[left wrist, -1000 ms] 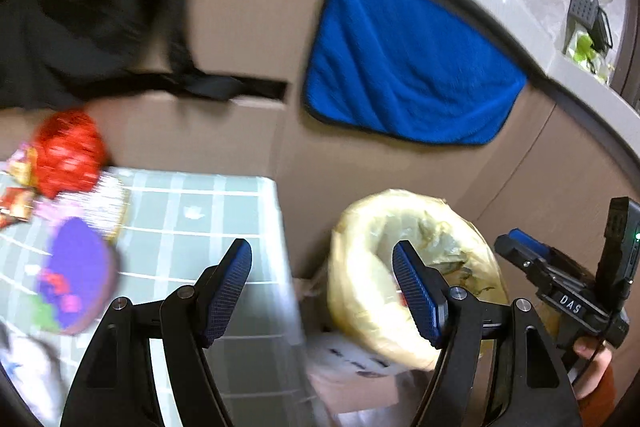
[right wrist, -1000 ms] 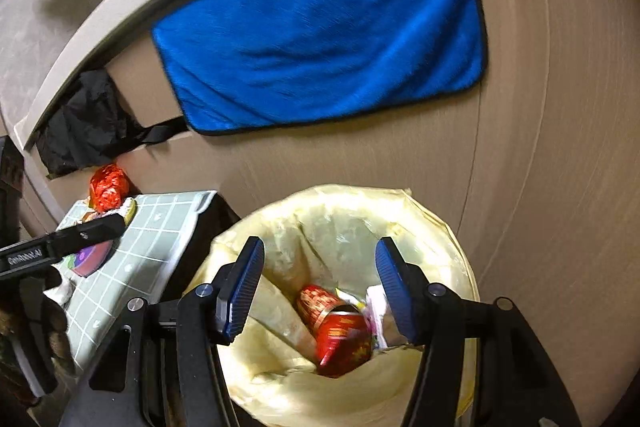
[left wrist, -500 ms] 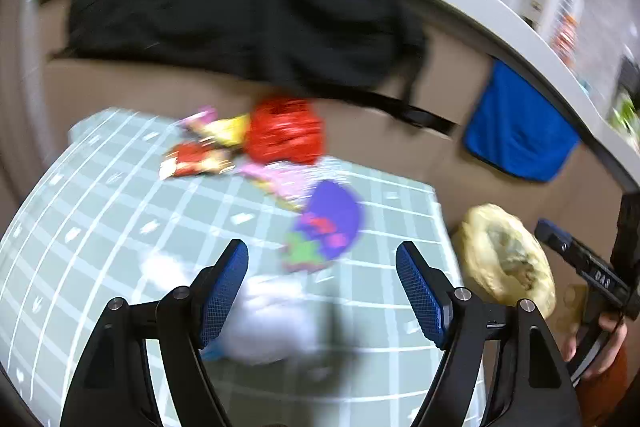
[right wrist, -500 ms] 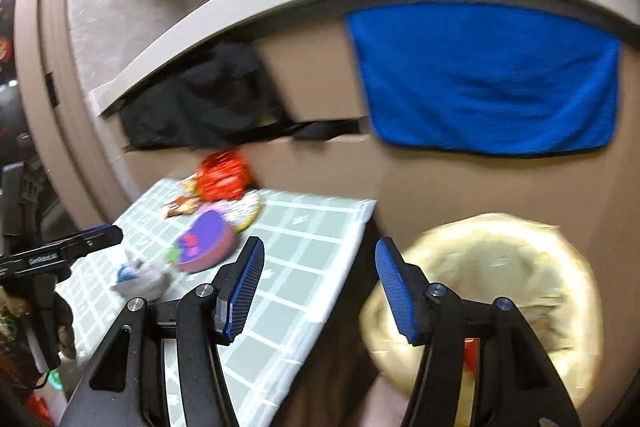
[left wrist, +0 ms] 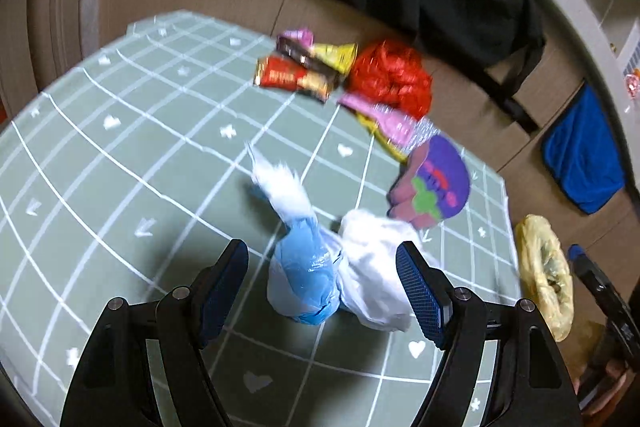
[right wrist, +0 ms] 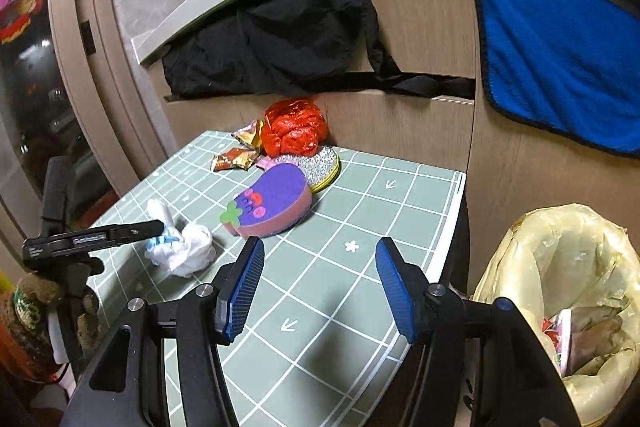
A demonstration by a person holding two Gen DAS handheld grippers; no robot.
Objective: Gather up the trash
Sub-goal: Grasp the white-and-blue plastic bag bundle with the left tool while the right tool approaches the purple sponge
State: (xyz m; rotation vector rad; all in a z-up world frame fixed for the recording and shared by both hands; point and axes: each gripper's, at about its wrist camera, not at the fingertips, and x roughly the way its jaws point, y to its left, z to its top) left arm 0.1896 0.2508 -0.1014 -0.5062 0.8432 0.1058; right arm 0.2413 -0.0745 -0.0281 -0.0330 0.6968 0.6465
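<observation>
Both wrist views look down, sharing table.

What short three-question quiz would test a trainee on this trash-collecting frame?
1. True or false: the left gripper is shut on the white and blue wad.
2. Which lies nearest that wad? A) eggplant-shaped sponge B) red foil ball C) snack wrappers
3. Fill in: the lined trash bin stands off the table's ____ edge in the right wrist view.

Key: 1 false, its jaws stand open around the wad; 2 A; 3 right.
</observation>
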